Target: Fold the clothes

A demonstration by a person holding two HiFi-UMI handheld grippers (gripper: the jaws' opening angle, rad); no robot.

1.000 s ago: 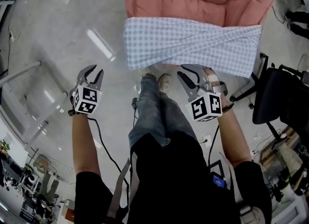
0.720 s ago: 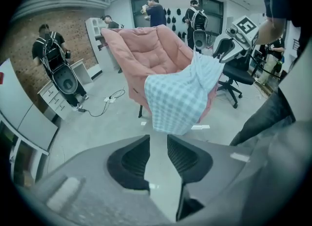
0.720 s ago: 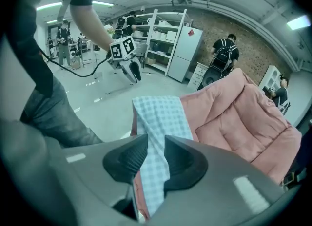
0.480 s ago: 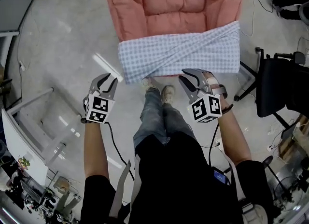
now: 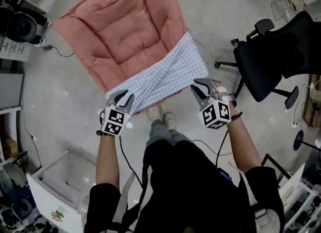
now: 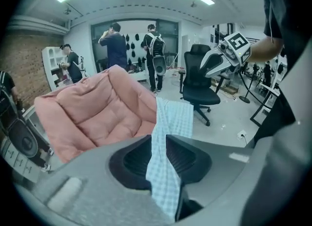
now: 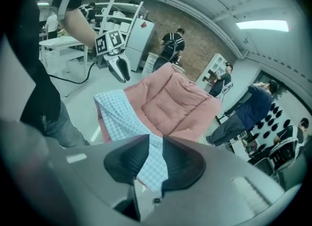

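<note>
Pinching corners of blue-white checked garment (image 5: 165,74) in left tool (image 5: 123,97) and right tool (image 5: 200,85), just tightening both | holding it spread over pink quilted cushion (image 5: 123,31) for folding

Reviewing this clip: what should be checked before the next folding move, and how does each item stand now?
1. Grip of left claw on checked cloth: ok, cloth pinched between jaws that have just been closing.
2. Grip of right claw: ok, cloth pinched likewise, jaws just been closing.
3. Grips at opposite near corners: ok.
4. Cloth resting on pink cushion: ok.
5. Cloth smooth: not ok, diagonal creases.
6. Clearance from office chair: ok, apart.
</note>
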